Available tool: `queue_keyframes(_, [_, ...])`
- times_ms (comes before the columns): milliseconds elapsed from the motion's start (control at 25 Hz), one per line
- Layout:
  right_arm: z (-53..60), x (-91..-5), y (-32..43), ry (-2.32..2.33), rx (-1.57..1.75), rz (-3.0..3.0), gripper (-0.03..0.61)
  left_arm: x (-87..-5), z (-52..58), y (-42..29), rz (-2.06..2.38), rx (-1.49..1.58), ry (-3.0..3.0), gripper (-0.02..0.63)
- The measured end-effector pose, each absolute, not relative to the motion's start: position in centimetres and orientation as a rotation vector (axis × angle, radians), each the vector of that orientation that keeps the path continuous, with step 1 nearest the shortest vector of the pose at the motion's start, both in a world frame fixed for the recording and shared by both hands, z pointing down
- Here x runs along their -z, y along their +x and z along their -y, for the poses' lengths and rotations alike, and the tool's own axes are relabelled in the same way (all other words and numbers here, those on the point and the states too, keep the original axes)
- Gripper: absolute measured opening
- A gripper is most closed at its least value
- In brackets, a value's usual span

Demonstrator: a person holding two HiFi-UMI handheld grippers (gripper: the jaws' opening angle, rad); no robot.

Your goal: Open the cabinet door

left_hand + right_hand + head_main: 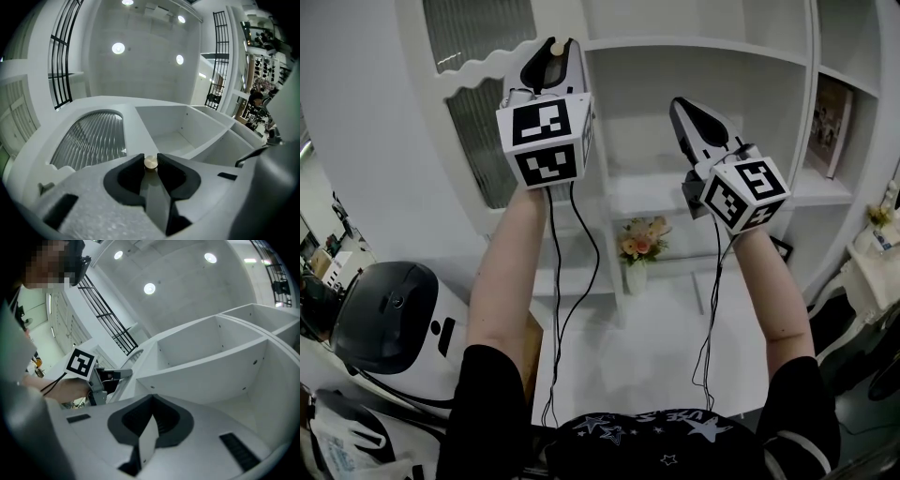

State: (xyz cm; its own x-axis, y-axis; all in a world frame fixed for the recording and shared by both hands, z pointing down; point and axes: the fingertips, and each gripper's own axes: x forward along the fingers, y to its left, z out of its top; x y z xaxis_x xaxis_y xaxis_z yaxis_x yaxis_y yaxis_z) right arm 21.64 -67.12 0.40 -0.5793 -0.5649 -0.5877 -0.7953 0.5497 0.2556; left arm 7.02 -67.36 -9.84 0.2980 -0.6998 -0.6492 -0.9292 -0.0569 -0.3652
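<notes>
Just the background stuff
Flowers [641, 239] in a white vase [636, 277], a book [831, 125] far right, black-domed machine [394, 319] by my left.

White open shelves [703, 42]; flower vase [636, 274] on lower shelf; round ceiling lights [118, 48]; black railings [61, 70].

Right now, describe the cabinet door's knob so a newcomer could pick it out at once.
Find the white shelf unit, then its left door with ribbed glass panels. At that door's right edge sits the knob, pinched by the left claw. It is the only small, round, brass-coloured thing on the white front.
</notes>
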Motion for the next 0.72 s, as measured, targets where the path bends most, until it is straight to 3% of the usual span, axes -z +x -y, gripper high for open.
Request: queue_keyframes(720, [62.9, 1.3, 21.1, -1.100, -0.721, -2.298, 0.006, 10.0, 62.1, 5.9, -1.362, -0.482, -1.957, 0.092])
